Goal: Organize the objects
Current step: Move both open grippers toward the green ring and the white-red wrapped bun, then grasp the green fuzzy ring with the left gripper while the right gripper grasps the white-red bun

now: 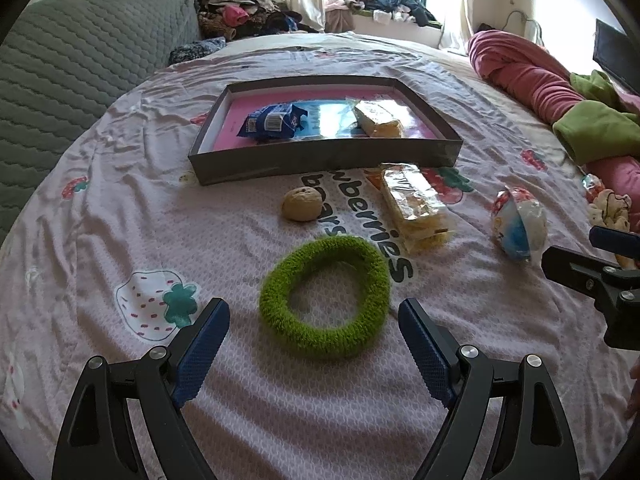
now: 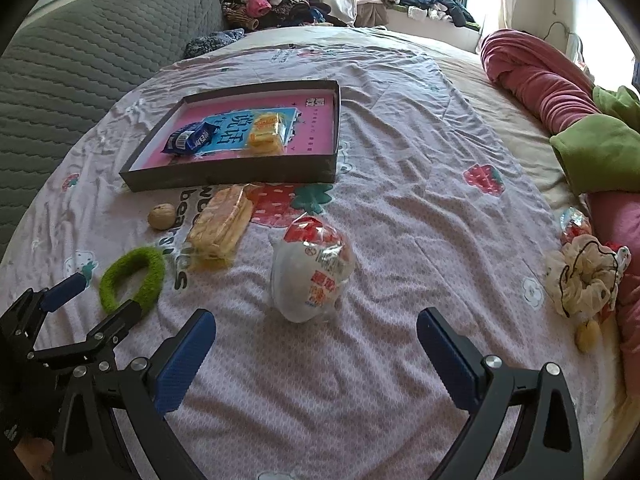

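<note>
The dark cardboard tray (image 1: 320, 162) lies on the wrinkled pink bedsheet (image 1: 120, 220), far beyond both tools, and already holds two wrapped snacks. The green fuzzy ring (image 1: 325, 297) lies flat just ahead of the left gripper (image 1: 314, 344), whose ribbed blue jaws stand wide apart and hold nothing. The round crinkly plastic bag (image 2: 312, 268) lies just ahead of the right gripper (image 2: 316, 354), equally open and empty.

The green ring (image 1: 325, 297) looks fuzzy knitted cloth, matt. The bedsheet (image 1: 280, 392) is wrinkled printed cotton. The snack packets' wrappers (image 1: 414, 204) are glossy clear plastic (creased, catching light). The box (image 1: 320, 158) looks matt grey cardboard.
</note>
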A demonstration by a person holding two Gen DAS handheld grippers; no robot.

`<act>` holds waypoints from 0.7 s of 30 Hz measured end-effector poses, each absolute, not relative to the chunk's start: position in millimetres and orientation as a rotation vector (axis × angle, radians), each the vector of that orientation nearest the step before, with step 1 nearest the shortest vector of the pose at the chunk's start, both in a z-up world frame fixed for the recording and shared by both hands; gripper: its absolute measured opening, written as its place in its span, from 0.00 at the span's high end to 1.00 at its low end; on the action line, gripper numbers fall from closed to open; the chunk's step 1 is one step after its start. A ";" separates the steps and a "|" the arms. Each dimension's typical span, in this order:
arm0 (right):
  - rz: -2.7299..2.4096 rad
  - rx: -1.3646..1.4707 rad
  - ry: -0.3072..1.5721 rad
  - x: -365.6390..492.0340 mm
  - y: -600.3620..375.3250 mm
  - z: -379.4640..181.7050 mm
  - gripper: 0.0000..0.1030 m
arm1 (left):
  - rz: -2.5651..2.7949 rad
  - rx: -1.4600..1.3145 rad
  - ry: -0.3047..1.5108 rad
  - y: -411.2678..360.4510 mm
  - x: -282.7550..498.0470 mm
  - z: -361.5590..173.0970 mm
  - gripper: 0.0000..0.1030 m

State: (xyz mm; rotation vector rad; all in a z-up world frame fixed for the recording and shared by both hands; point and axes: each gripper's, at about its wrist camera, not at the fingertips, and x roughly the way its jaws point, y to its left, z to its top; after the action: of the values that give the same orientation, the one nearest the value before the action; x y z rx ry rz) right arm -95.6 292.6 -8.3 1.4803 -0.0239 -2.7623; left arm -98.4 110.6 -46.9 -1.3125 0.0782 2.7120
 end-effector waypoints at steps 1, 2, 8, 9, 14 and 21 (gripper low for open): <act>-2.760 1.484 -0.023 -97.9 292.7 -10.0 0.01 | 2.708 -1.315 0.076 110.6 -99.9 -48.3 0.15; -2.758 1.489 -0.022 -100.2 292.3 -12.1 0.01 | 2.706 -1.319 0.077 111.0 -101.8 -50.2 0.15; -2.745 1.514 -0.032 -114.0 293.3 -24.5 0.01 | 2.696 -1.336 0.075 112.1 -112.5 -60.3 0.15; -2.745 1.517 -0.035 -116.2 294.0 -26.4 0.01 | 2.694 -1.337 0.069 111.7 -114.4 -61.8 0.15; -2.738 1.531 -0.035 -127.3 295.3 -34.9 0.01 | 2.686 -1.345 0.069 113.3 -122.8 -66.8 0.15; -2.735 1.535 -0.027 -136.5 294.9 -44.2 0.01 | 2.675 -1.343 0.061 114.2 -127.9 -71.0 0.15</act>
State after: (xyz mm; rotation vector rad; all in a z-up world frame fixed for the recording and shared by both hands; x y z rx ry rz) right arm -136.5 294.9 -44.2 1.5347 -0.0274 -2.7355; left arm -127.9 114.2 -71.0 -1.3429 0.0611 2.6750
